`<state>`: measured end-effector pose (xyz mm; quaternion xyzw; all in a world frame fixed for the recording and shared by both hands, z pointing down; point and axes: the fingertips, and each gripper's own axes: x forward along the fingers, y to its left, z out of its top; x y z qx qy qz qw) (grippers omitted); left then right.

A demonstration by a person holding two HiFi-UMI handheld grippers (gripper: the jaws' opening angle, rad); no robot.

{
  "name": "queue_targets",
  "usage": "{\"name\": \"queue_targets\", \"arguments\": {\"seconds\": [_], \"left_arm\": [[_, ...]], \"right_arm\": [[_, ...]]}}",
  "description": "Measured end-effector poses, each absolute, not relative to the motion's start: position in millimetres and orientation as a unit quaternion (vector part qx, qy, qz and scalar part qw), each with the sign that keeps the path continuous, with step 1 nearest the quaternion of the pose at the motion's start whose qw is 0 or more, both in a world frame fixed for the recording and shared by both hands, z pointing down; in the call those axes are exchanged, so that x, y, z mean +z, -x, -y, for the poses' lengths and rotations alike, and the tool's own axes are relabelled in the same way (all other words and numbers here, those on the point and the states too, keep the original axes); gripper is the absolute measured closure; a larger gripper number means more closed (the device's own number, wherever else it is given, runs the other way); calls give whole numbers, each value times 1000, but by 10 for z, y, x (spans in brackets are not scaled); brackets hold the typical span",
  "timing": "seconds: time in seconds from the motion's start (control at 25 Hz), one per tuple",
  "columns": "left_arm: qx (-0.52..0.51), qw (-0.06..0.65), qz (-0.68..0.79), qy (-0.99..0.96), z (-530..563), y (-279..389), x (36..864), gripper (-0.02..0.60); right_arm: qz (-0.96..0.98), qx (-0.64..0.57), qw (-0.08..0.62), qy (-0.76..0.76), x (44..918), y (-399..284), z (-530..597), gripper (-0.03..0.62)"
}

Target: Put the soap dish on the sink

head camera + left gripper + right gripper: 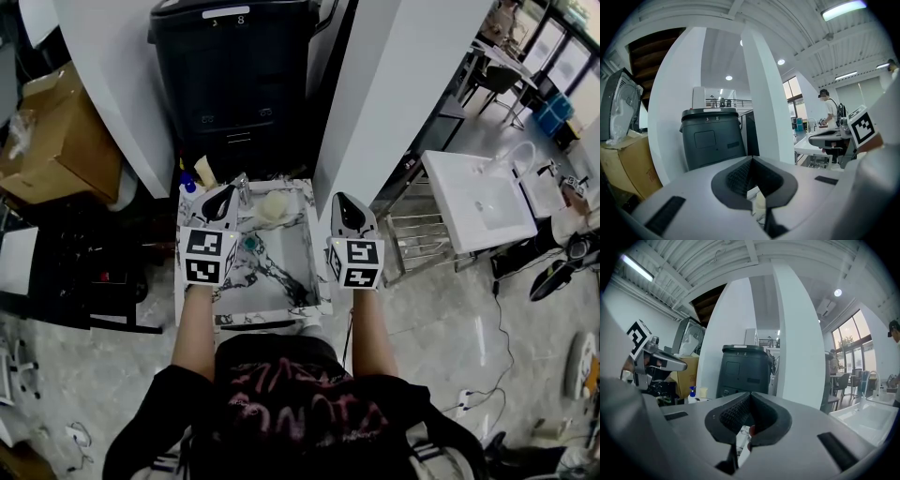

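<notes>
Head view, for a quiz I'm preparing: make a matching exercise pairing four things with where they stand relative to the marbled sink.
Things:
1. black bin
2. cardboard box
3. white basin
4. blue-topped bottle

Places:
a. on the back left corner of the marbled sink
b. off to its right
c. straight behind it
d. off to its left

Pairs: 1-c, 2-d, 3-b, 4-a.

The left hand-held gripper (228, 192) covers part of the sink (286, 267); pale object (272, 205) too small to name.
</notes>
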<state>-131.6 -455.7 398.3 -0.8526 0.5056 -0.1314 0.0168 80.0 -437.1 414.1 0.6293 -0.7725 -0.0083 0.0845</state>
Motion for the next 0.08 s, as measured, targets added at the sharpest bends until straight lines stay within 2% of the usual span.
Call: {"name": "queue_targets", "arguments": {"seconds": [0.08], "left_arm": [[-131, 17, -506, 853, 4544, 1312, 3970, 568]], "right_arm": [[773, -7, 86, -629, 4143, -811, 4358, 582]]}}
